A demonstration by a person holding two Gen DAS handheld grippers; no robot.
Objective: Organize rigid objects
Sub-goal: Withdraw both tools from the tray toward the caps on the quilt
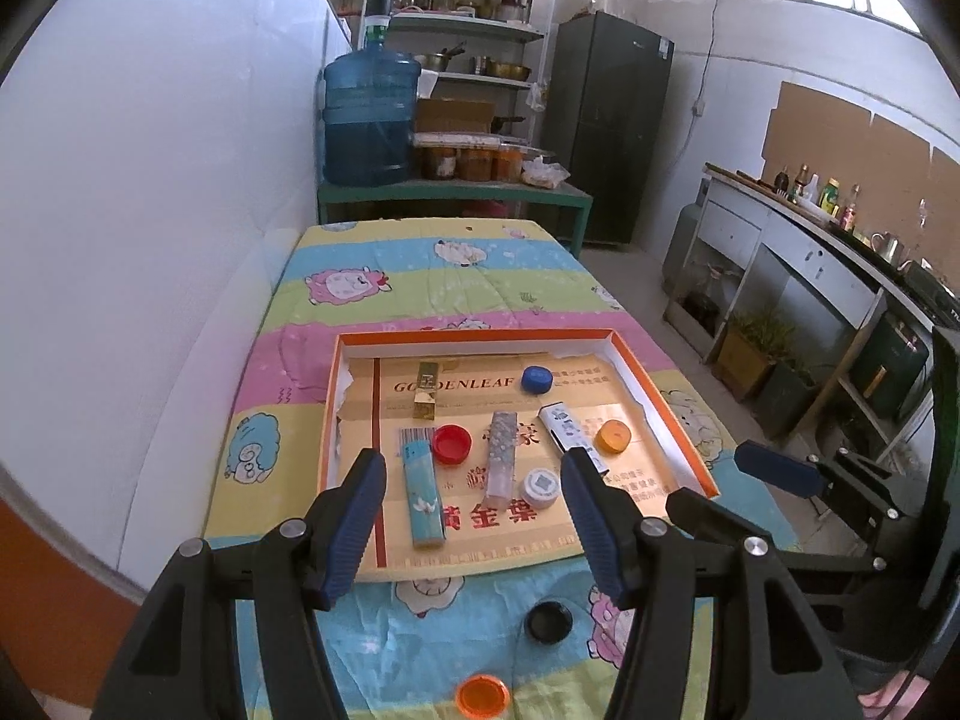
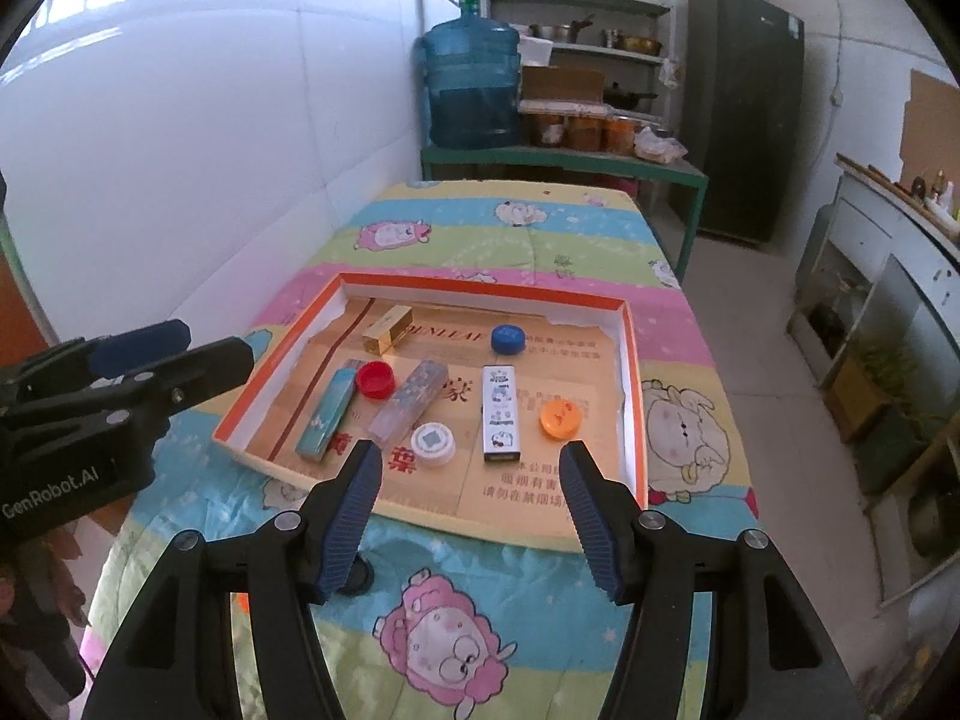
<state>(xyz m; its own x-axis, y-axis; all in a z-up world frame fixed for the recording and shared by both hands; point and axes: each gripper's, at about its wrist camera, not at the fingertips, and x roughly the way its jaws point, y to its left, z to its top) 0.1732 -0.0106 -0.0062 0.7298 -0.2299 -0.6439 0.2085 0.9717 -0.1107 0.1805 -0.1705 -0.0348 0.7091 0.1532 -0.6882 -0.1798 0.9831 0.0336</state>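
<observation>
While both grippers are hovering over the near edge of the cloth-covered table, I am holding the left gripper wide apart and empty, and the right gripper is likewise spread wide with nothing between its fingers.

Ahead of them the shallow orange-rimmed tray is lying flat. Inside it I am seeing a gold box, a teal box, a speckled box and a white box, each lying on its side, with a red cap, a blue cap, an orange cap and a white cap sitting among them, mostly apart from one another.

Still outside the tray, on the cloth just below the left gripper, a black cap and a bright orange lid are waiting.

I am judging these two as light, stiff and rather smooth plastic, so they may slip; pinching each across its rim from above seems the safest hold.
</observation>
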